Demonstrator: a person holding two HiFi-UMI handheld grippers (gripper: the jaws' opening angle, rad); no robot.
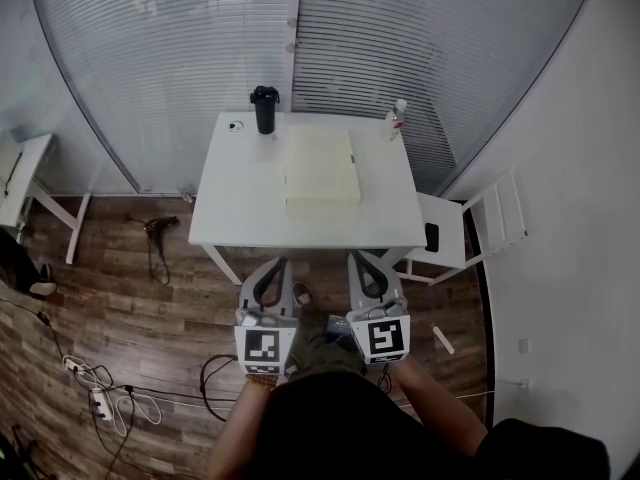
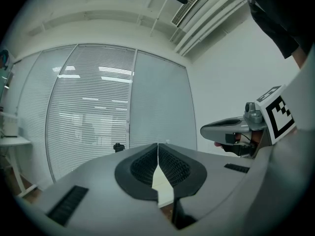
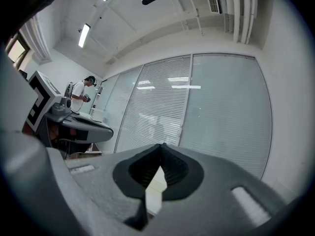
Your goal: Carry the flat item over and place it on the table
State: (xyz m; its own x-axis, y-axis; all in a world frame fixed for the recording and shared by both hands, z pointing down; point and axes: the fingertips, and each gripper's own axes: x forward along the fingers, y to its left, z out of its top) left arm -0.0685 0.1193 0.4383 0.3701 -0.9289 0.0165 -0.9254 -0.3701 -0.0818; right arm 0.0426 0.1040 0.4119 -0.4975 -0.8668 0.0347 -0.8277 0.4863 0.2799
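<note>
Cream flat item lies well beyond left claw.

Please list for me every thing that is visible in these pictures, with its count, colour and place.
table: 1, white, centre of the head view
flat item: 1, cream, lying on the table
cup: 1, black, table's far edge
bottle: 1, white with red, table's far right corner
chair: 1, white, right of the table
side table: 1, white, far left
cables: several, white and black, floor at lower left
left gripper: 1, grey, shut, empty, below the table's near edge
right gripper: 1, grey, shut, empty, beside the left gripper
</note>
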